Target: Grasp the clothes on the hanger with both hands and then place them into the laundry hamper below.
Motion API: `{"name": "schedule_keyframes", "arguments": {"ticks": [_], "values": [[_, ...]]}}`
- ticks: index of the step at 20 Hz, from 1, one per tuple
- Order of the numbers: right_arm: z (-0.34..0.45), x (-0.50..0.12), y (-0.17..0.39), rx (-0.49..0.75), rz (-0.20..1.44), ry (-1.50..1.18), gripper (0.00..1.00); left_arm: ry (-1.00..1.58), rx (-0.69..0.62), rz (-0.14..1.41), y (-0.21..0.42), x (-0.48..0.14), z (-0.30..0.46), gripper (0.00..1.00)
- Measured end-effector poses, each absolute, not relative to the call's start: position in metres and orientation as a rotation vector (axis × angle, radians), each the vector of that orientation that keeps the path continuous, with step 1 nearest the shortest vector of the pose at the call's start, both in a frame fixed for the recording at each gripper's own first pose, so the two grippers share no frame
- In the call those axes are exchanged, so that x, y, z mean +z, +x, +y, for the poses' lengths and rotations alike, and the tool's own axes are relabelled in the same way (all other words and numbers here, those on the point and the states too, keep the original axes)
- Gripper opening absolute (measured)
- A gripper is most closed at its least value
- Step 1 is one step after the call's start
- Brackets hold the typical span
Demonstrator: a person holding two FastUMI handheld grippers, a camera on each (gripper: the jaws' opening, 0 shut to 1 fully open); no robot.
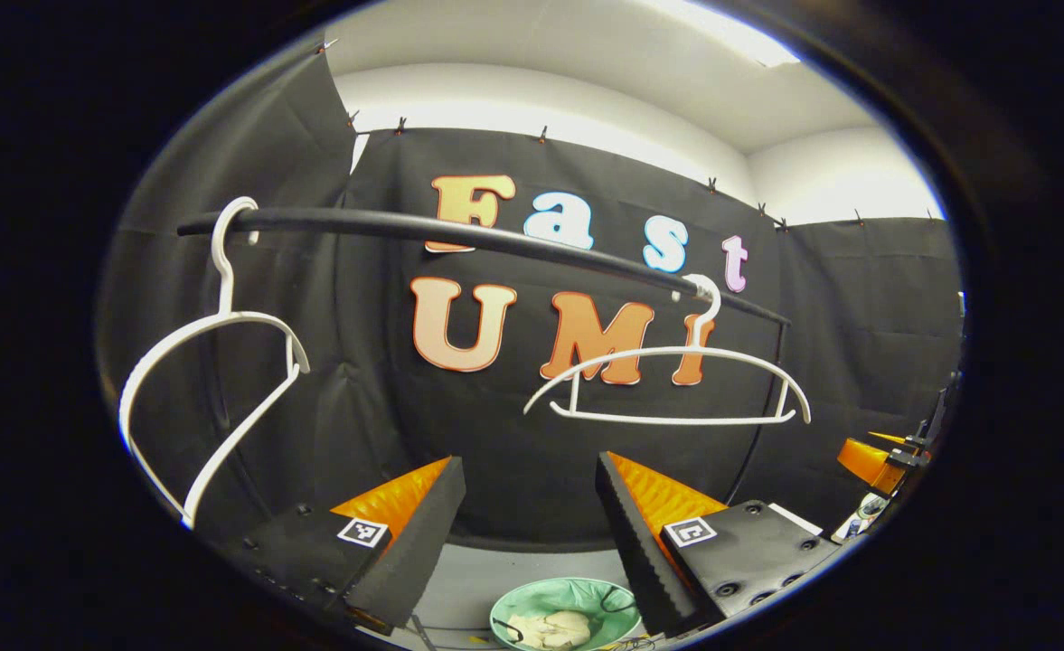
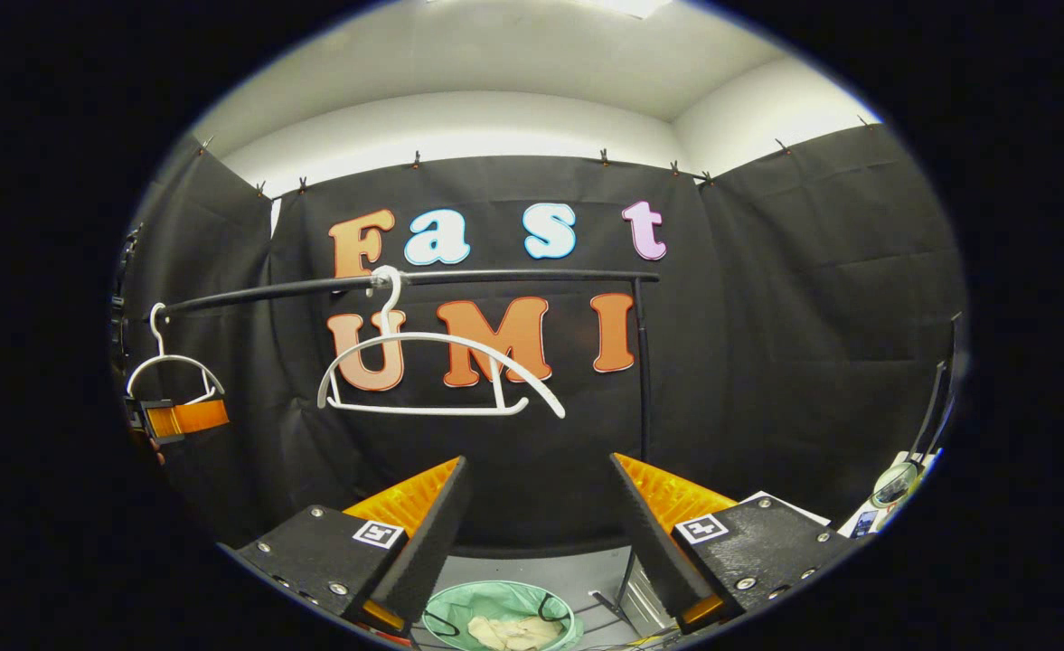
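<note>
A cream garment [image 1: 550,628] lies bunched inside the green laundry hamper [image 1: 532,599] on the floor, below and between my left gripper's fingers. My left gripper [image 1: 529,461] is open and holds nothing. Two bare white hangers [image 1: 215,362] [image 1: 667,384] hang from the black rail [image 1: 495,240]. In the right gripper view, the same garment [image 2: 504,633] rests in the hamper [image 2: 459,604], and my right gripper [image 2: 539,459] is open and empty above it. The left gripper [image 2: 179,418] shows far left, in front of one hanger [image 2: 170,366]. The other hanger [image 2: 432,375] hangs tilted.
The rail's black upright post [image 2: 642,380] stands just right of the hamper. Small items, one a round mirror-like object [image 2: 893,484], sit at the right edge. The right gripper [image 1: 884,457] shows at the far right of the left gripper view. Grey floor [image 2: 577,570] surrounds the hamper.
</note>
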State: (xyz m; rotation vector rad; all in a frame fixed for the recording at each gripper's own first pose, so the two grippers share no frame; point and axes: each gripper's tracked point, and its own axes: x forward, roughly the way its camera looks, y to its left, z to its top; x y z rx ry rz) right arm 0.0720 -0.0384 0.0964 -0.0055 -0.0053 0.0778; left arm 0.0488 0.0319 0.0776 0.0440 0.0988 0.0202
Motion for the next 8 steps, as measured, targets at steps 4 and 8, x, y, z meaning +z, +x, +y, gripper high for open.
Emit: {"name": "schedule_keyframes", "arguments": {"ticks": [4, 8], "values": [[-0.0365, 0.0955, 0.0727, 0.077, -0.008, -0.003, 0.94, 0.041, 0.02, 0.103, 0.0549, 0.074, 0.0328, 0.95], [-0.0369, 0.0938, 0.0733, 0.069, -0.002, -0.004, 0.94, 0.035, 0.039, 0.094, 0.056, 0.076, 0.0371, 0.91]]}}
